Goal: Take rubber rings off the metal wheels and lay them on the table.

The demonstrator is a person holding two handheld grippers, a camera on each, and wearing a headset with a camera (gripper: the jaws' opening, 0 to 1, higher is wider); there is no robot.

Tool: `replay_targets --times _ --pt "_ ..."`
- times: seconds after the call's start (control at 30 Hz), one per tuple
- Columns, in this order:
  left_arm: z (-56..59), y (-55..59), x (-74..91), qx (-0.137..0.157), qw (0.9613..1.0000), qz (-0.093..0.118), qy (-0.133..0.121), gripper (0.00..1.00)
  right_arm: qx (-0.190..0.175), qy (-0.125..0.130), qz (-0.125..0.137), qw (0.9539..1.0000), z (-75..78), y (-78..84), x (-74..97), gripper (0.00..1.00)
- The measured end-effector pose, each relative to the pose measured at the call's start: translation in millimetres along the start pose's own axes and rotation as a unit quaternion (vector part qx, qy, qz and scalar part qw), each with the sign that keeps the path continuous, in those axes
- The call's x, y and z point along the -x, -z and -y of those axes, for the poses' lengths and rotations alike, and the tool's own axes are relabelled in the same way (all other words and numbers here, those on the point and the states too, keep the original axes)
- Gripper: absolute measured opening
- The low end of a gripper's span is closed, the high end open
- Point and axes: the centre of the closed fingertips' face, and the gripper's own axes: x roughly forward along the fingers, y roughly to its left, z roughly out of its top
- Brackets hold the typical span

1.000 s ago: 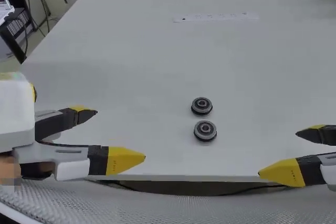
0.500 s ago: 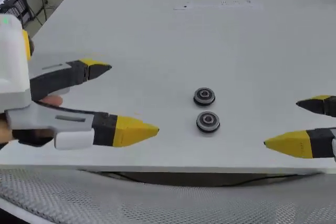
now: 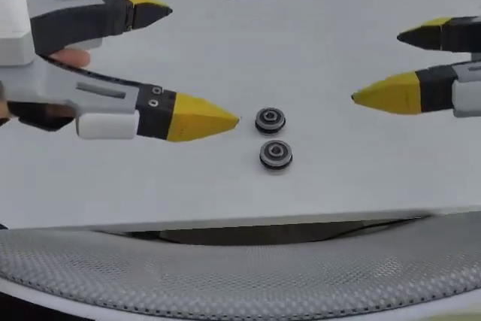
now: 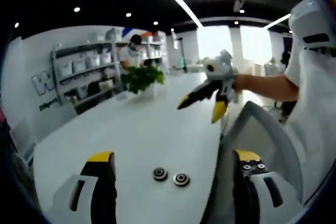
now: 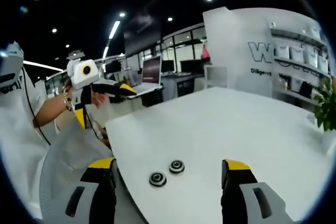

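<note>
Both grippers have come forward over the counter (image 3: 361,174) since the earlier frame. Wall lettering (image 5: 266,52) starts with a large "W"; smaller print beneath is too blurred to read. Two metal wheels (image 3: 270,119) lie side by side near the counter's front edge, with dark rubber rings (image 3: 264,154) on them. Left gripper (image 3: 201,65) stands at 9 o'clock of the pair, its lower jaw tip just beside the far wheel and apart from it. Right gripper (image 3: 376,67) stands at 2 o'clock, well apart. Both sets of jaws gape wide, holding nothing. Each gripper view places the wheels between its own jaws. Left gripper view adds a potted plant (image 4: 142,77) and shelving (image 4: 84,72); right gripper view adds a laptop (image 5: 152,72).
</note>
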Motion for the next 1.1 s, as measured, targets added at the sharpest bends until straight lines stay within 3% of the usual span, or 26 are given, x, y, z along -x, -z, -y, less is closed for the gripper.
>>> replay_targets --times 0.23,0.43,0.5,0.67,0.83,1.0,1.07,1.1 --pt "-8.0 -7.7 -18.0 -0.021 0.9997 0.009 0.011 0.9 0.035 -0.017 0.032 0.9987 0.6 -32.5 -19.1 0.81" --pt "-21.7 -4.3 -40.3 -0.032 0.9993 0.02 0.004 0.85 0.086 -0.04 0.045 0.9944 -0.8 -54.3 -51.5 0.71" --pt "-21.7 -0.8 -45.7 -0.037 0.9991 0.017 0.014 0.81 0.12 -0.06 0.051 0.9896 -10.0 -57.8 -63.1 0.66" --pt "-27.3 9.1 -59.8 -0.035 0.999 0.017 0.023 0.77 0.135 -0.071 0.037 0.9875 -12.7 -51.1 -86.9 0.5" --pt "-32.5 25.0 -74.4 -0.013 0.9997 0.015 0.016 0.73 0.105 -0.07 0.04 0.9912 -6.6 -31.4 -97.8 0.5" --pt "-29.9 45.7 -88.3 0.001 0.9997 0.003 0.025 0.73 0.029 -0.089 0.056 0.994 -7.4 -11.8 -97.1 0.44" --pt "-28.5 55.6 -93.5 0.018 0.9994 -0.006 0.027 0.73 -0.026 -0.121 0.075 0.9895 -11.3 -9.6 -95.4 0.4" --pt "-20.6 50.4 -95.0 0.016 0.9994 -0.007 0.029 0.73 -0.045 -0.126 0.076 0.9881 -9.9 -4.7 -94.8 0.37"
